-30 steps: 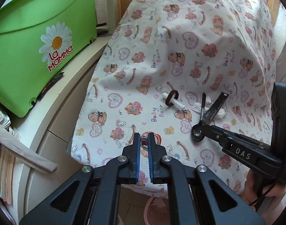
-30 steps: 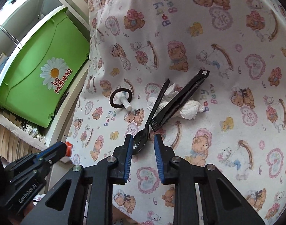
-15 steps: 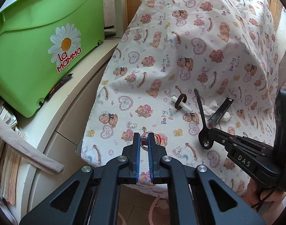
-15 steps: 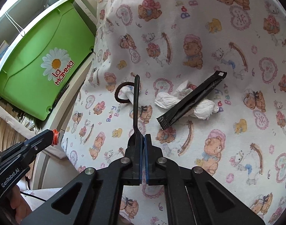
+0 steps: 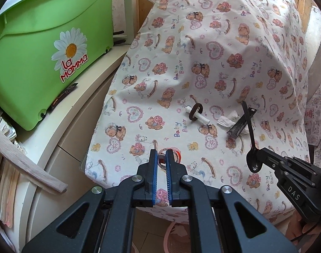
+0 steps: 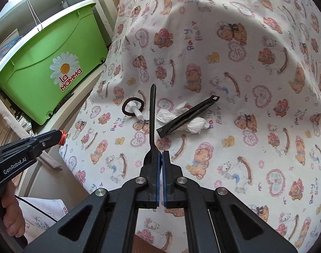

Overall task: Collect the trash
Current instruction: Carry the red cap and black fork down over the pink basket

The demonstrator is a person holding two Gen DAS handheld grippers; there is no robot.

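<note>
The right gripper (image 6: pixel 161 155) pinched the black spoon (image 6: pixel 152 113) by its bowl, handle pointing away above the black packet (image 6: pixel 186 117), while the left gripper (image 5: pixel 161 158), narrowed on a small red ring (image 5: pixel 170 157), sat left of that packet

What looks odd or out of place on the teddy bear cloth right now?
Litter on the cloth: a crumpled white tissue under a black sachet, and a white stick threaded through a brown hair tie. The right gripper holds a black spoon by its bowl.
</note>
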